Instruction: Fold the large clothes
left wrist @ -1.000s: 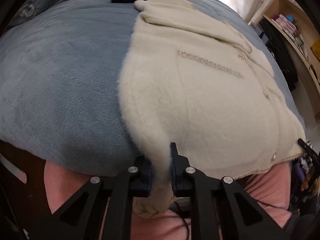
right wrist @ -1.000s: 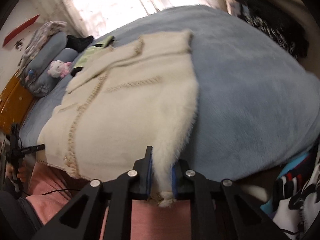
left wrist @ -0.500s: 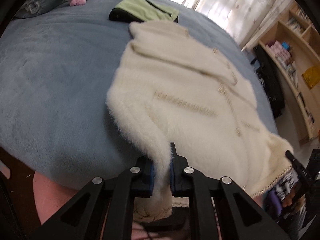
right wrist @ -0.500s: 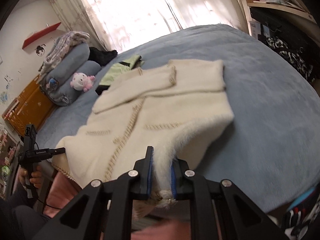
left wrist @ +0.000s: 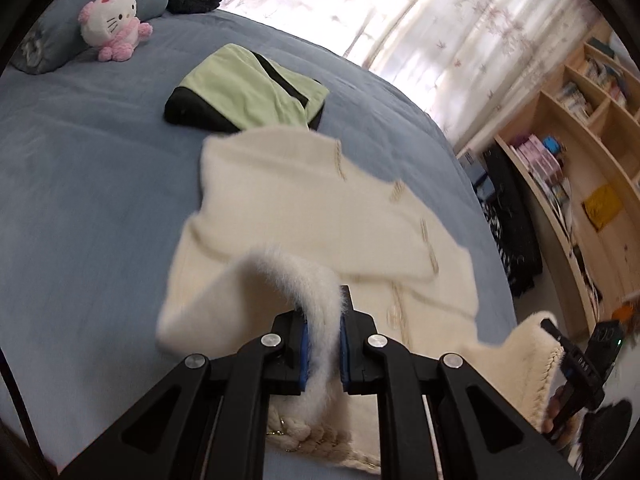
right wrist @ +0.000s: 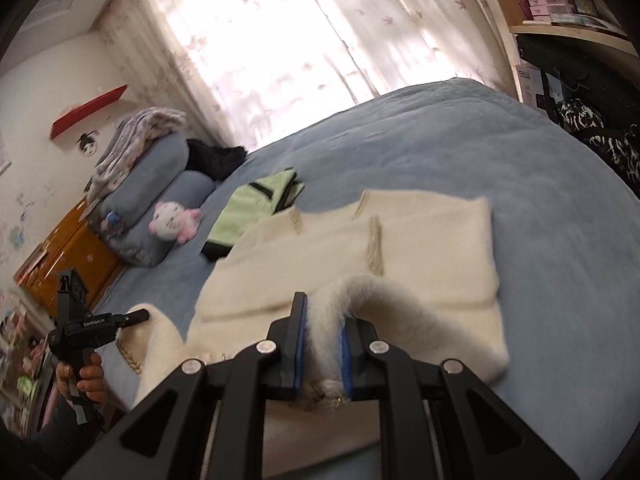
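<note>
Cream fuzzy cardigan [left wrist: 304,216] spread on the blue bedspread [left wrist: 80,200], toward its near edge, hem corners lifted clear. Left gripper [left wrist: 323,344] clamped narrow on one braided hem corner; right gripper [right wrist: 322,344] pinched likewise on the other. Folded green-and-black garment [left wrist: 248,92] just beyond the collar, possibly touching it, blur hiding the seam. Pink-and-white plush cat [left wrist: 112,22] against grey pillows [right wrist: 160,168] near the far left corner.

The room was lit by daylight through sheer patterned white curtains [right wrist: 320,32], which were blown out to glare. The fluffy cream knitted cardigan [left wrist: 304,216] was smeared by motion blur, and edges were bent and darkened by fisheye distortion.
</note>
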A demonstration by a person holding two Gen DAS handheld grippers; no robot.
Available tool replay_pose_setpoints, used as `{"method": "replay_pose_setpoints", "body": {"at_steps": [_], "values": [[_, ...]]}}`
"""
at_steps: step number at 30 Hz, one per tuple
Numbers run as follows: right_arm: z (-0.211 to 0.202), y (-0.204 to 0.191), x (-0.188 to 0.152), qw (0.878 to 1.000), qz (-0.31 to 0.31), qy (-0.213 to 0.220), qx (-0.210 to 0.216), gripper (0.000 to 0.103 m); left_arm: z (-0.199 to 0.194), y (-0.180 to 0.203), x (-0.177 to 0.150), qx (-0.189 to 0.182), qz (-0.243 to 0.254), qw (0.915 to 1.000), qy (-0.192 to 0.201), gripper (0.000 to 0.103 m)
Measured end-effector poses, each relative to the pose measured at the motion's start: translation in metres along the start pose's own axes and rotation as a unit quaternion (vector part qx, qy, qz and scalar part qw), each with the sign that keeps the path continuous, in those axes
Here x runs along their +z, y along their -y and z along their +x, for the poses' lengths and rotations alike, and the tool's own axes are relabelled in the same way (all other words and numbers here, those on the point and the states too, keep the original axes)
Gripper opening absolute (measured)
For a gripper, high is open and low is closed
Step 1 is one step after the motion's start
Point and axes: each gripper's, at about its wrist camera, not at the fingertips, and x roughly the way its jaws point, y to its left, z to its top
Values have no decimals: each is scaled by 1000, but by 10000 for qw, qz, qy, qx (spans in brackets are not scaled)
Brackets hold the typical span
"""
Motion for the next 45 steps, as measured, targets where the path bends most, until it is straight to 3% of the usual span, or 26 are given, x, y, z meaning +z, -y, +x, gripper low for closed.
{"method": "replay_pose_setpoints", "body": {"at_steps": [7,10,12,15,18,24,29,36,40,43,45], "values": [[74,65,62,9931,1002,163,-587,14,82,-20,88,315,-465,9984,-38,10],[107,99,74,9847,1525,-17,-847,23,117,-38,109,449,-628,9968,-229,14],[123,115,73,9819,1695,-175,-825,36,137,-50,118,526,-705,9954,-376,30],[144,125,68,9832,1535,-363,-924,36,153,-59,121,458,-672,9956,-457,52],[156,128,64,9845,1203,-489,-1183,36,155,-56,125,749,-256,9965,-284,66],[171,130,62,9796,244,-701,-1868,36,163,-51,129,911,516,9940,-326,67],[179,140,69,9755,-51,-931,-1991,36,153,-43,128,680,1235,9892,-392,67],[207,154,74,9741,-118,-1415,-1761,37,144,-52,131,125,1533,9863,-598,70],[217,163,71,9752,61,-1504,-1621,40,136,-56,132,-453,1696,9823,-660,71],[219,167,68,9772,172,-1476,-1518,44,138,-52,128,-463,2099,9736,-766,71],[219,173,66,9791,337,-1447,-1388,45,145,-48,125,-223,2357,9681,-817,71]]}}
